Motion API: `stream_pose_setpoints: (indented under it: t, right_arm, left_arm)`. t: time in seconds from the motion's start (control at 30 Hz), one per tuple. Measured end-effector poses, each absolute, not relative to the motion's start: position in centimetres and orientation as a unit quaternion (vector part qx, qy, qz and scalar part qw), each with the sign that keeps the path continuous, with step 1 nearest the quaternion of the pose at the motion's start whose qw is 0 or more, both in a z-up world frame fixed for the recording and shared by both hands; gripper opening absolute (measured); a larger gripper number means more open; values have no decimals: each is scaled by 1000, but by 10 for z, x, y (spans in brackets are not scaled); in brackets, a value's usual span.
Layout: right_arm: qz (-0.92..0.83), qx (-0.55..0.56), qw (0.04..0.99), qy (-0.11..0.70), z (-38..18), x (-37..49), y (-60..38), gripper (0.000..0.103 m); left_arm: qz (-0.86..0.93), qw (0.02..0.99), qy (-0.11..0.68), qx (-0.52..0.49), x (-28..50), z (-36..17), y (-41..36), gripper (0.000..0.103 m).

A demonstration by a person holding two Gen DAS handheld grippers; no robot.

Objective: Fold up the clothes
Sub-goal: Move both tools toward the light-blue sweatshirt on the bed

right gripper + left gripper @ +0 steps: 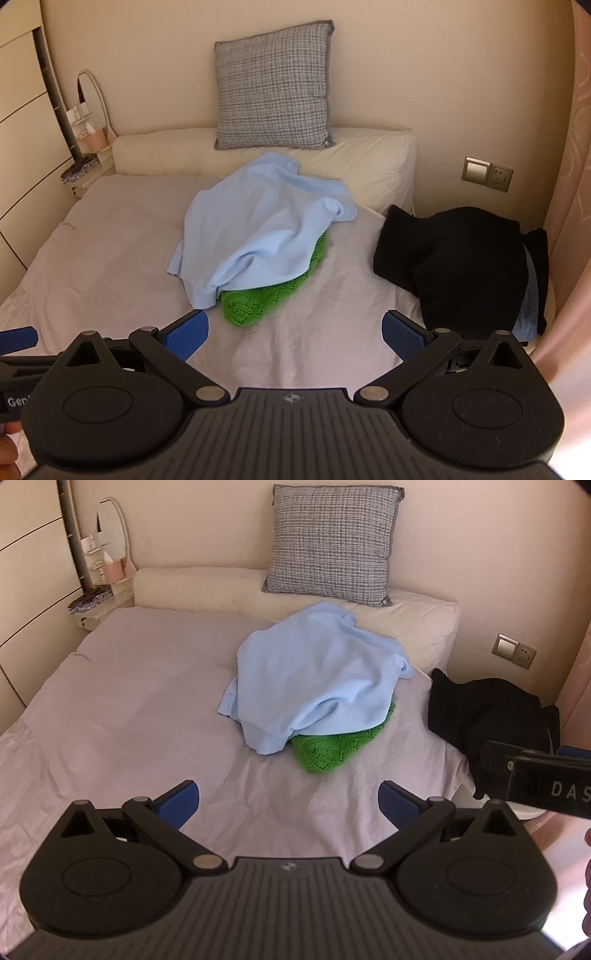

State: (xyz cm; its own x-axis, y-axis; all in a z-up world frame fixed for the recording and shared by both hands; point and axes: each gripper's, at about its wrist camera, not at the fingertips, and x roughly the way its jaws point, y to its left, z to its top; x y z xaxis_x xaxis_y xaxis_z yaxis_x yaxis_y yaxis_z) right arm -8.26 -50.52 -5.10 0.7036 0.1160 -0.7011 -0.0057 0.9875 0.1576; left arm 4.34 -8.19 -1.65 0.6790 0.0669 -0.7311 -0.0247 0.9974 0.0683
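Note:
A crumpled light blue garment [317,672] [262,229] lies in the middle of the bed, draped over a green knitted garment [328,749] [266,295]. A black garment [484,709] [454,254] is heaped at the bed's right edge. My left gripper [289,802] is open and empty, held above the sheet short of the pile. My right gripper [294,334] is open and empty, also short of the pile, to the right of the left one. A blue pad of the left gripper shows at the left edge of the right wrist view.
The bed [129,701] has a pale lilac sheet. A grey checked pillow [332,542] leans on the wall above a cream bolster [207,587]. A nightstand with a mirror [107,554] stands at the far left. A wall socket [513,651] is at the right.

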Motion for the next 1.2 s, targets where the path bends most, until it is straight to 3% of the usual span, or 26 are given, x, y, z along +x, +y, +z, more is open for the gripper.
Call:
stream_pose_setpoints:
  t: [0.7, 1.2]
  right_arm:
    - [-25, 44, 923, 382, -42, -55, -434, 103]
    - [-29, 33, 915, 401, -55, -35, -442, 103]
  left_arm:
    - [-36, 922, 386, 12, 90, -21, -12, 102]
    - [-32, 908, 417, -26, 120, -40, -16, 102]
